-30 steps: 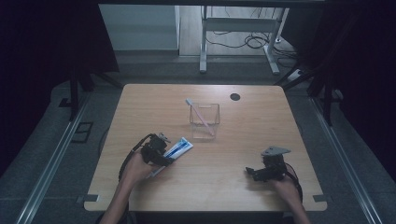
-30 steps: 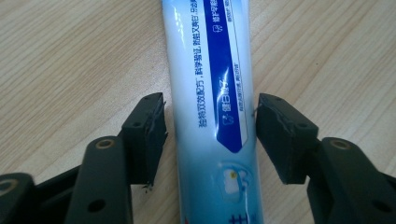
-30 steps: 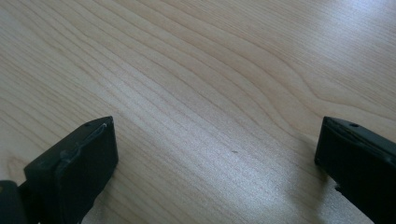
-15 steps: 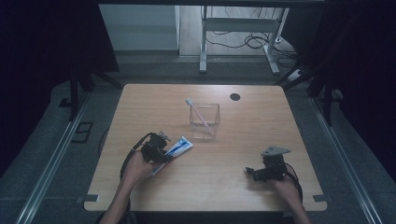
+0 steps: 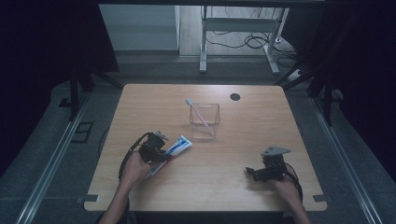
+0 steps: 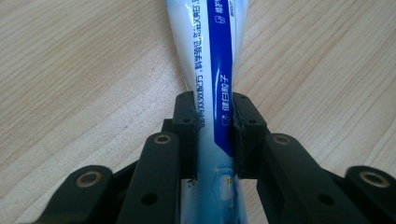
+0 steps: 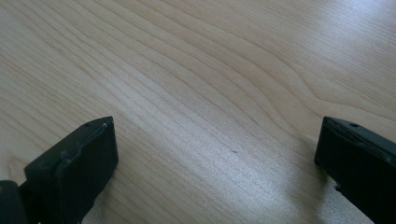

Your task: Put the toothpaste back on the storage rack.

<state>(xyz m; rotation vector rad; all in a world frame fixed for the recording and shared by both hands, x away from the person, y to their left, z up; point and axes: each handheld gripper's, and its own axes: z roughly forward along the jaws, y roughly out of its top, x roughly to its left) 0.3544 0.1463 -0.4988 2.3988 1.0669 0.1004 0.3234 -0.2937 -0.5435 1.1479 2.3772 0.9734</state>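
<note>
High view: toothbrush [image 5: 201, 116] leans inside clear box [image 5: 204, 120].

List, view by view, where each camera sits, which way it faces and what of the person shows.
High view: above the person's side, facing forward and down on the table; forearms, hands, left tool, right tool.
Left gripper view: rides the left tool, looking along jaws that have just closed on the toothpaste tube.
Right gripper view: rides the right tool, jaws apart over bare wood.
Shared: the high and left gripper views both show the toothpaste tube.
</note>
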